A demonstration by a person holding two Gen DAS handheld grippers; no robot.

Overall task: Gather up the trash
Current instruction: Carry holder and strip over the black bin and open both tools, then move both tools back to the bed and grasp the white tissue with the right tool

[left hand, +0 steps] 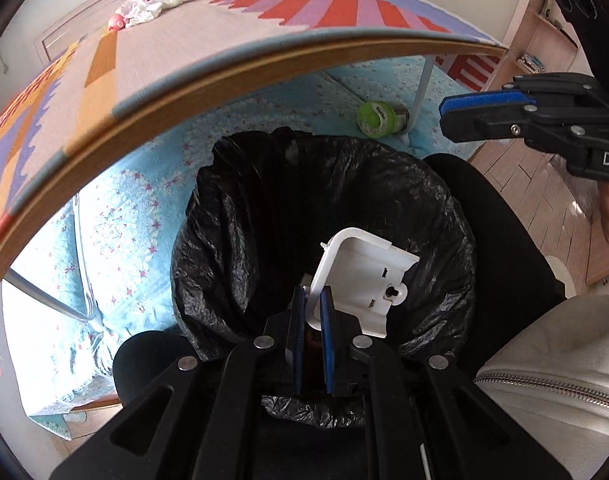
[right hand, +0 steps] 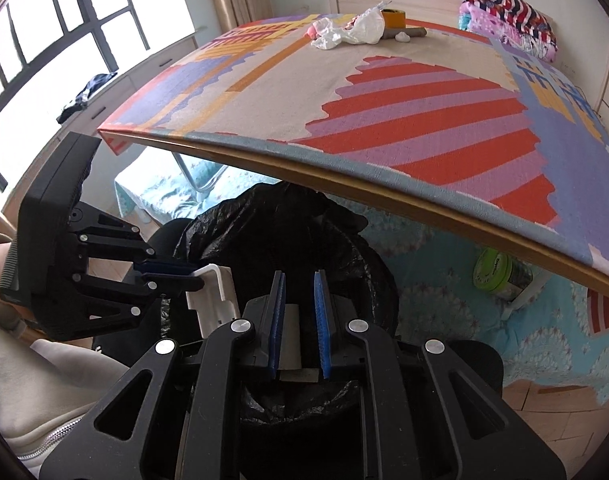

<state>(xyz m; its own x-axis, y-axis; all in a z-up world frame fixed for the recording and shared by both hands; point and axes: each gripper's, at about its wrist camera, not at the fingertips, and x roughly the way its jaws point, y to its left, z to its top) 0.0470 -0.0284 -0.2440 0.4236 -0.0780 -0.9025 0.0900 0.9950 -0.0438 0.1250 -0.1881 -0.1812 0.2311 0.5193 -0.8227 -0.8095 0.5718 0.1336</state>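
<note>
beneath the near edge of a counter [right hand: 384, 92] covered in a striped red, lilac and orange mat stands a bin lined with a black trash bag [left hand: 264, 216], on a blue floral rug [left hand: 116, 232]. the left gripper [left hand: 312, 312] hangs over the bag's mouth, its blue fingers clamped on the edge of a white plastic cover [left hand: 360, 280]. the right gripper [right hand: 298, 320] points down beside it, fingers nearly closed with nothing between them. crumpled white wrappers [right hand: 348, 30] lie at the counter's far end. a green tape roll [left hand: 378, 118] sits on the rug.

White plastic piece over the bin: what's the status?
Left tool shut on white plastic piece, above black bin bag. Right tool nearly shut, empty. Nothing blocking.
</note>
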